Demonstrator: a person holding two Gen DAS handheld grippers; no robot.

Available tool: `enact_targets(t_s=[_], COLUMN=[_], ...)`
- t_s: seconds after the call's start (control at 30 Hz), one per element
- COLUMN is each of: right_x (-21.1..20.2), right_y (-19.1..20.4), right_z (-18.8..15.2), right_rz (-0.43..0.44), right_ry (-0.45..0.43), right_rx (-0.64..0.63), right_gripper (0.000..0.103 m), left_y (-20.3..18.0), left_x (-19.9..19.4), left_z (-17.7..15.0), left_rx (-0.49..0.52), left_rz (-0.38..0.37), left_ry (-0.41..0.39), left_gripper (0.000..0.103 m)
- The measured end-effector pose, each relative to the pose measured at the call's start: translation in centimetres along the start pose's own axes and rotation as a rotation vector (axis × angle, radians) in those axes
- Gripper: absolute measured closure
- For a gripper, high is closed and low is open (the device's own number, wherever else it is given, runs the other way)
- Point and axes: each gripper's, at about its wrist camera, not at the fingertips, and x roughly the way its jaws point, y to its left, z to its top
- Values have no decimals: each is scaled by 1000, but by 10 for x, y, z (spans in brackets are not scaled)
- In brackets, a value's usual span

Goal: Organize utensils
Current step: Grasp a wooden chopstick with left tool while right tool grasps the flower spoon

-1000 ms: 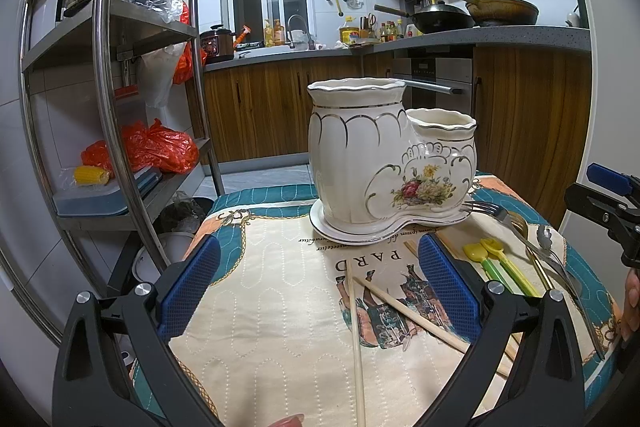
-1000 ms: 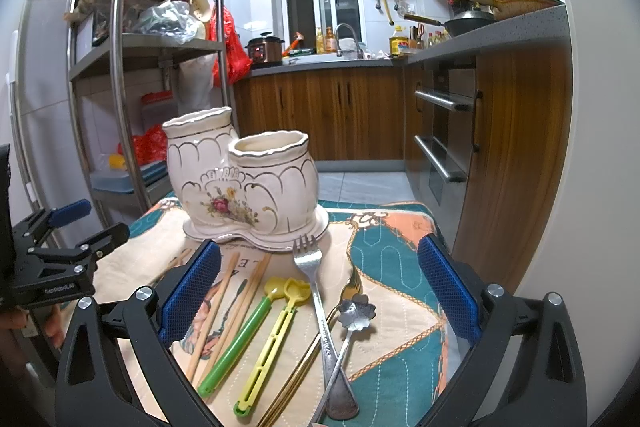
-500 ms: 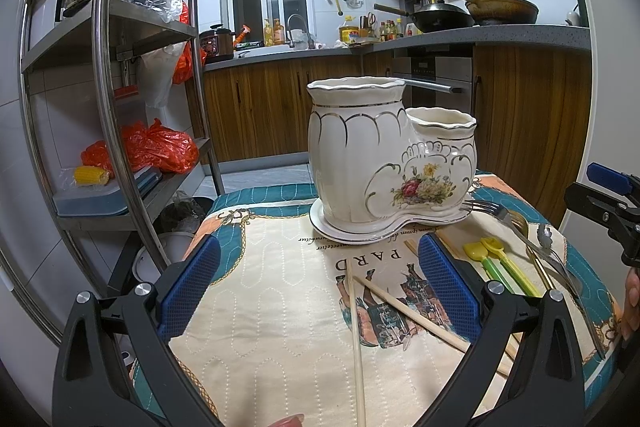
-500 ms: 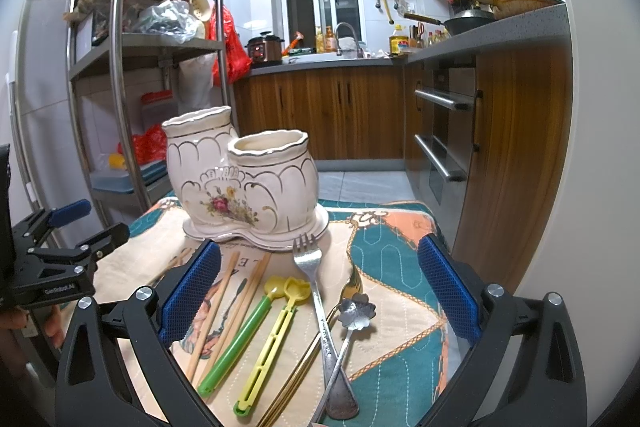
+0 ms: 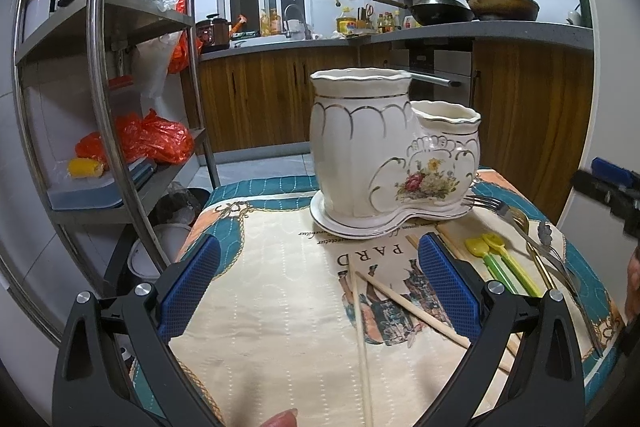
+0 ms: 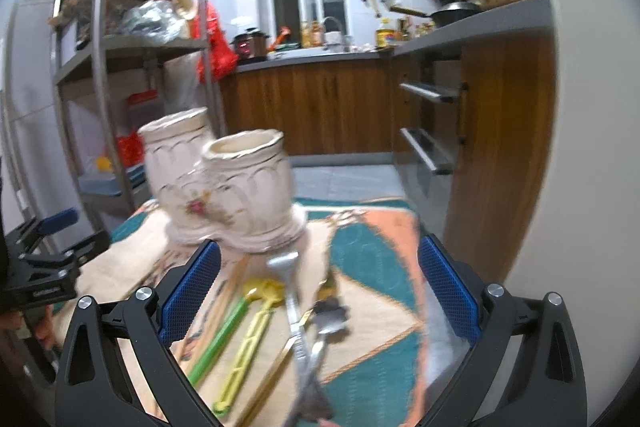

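Both grippers, left (image 5: 316,285) and right (image 6: 316,285), gape wide and empty; utensils lie loose on the worktop (image 5: 280,327) near the empty ceramic holder (image 5: 384,155); we risk pinching fork (image 6: 294,301) and neighbouring spoon (image 6: 326,323) together.

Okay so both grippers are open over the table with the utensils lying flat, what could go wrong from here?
The fork, gold spoon and flower-headed spoon overlap, so the open right gripper may pinch two at once.

The ceramic holder stands close behind them; reaching forward or lifting a long handle could knock it.

The chopsticks under the open left gripper lie crossed and flat on the cloth, so one could roll or skid away.
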Motion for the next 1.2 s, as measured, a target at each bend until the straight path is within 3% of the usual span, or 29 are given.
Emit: enact_targets(t_s=[0.2,0.33,0.43,0.47,0.57,0.77,0.83,0.93,1.1,1.2], right_x=[4,14,22,26,35,44,48,53,62,62], right_y=[-25,-21,-15,-15,-18,-15,-17,-18,-24,-24], right_z=[4,-6,-11,-13,-19,-27,-28,-31,-33,-32], right_rz=[-2,31,15,14,42,89,107,125,153,167], right_ry=[56,145,200,230,297,383,400,429,458,460], right_rx=[81,83,41,37,54,65,74,92,122,128], right_gripper=[5,6,10,17,36,57,60,60,63,79], left_y=[14,18,13,10,3,-7,-10,-15,-20,-21], left_x=[-3,2,9,12,21,29,29,33,36,38], left_z=[3,1,-4,-6,-13,-24,-28,-33,-33,-31], left_rx=[-21,-28,4,17,50,91,95,100,110,117], left_rz=[-14,-29,-46,-60,-87,-141,-163,-201,-199,-190], left_ry=[-10,54,106,126,194,280,307,358,366,372], left_gripper=[5,6,6,6,20,49,59,68,71,82])
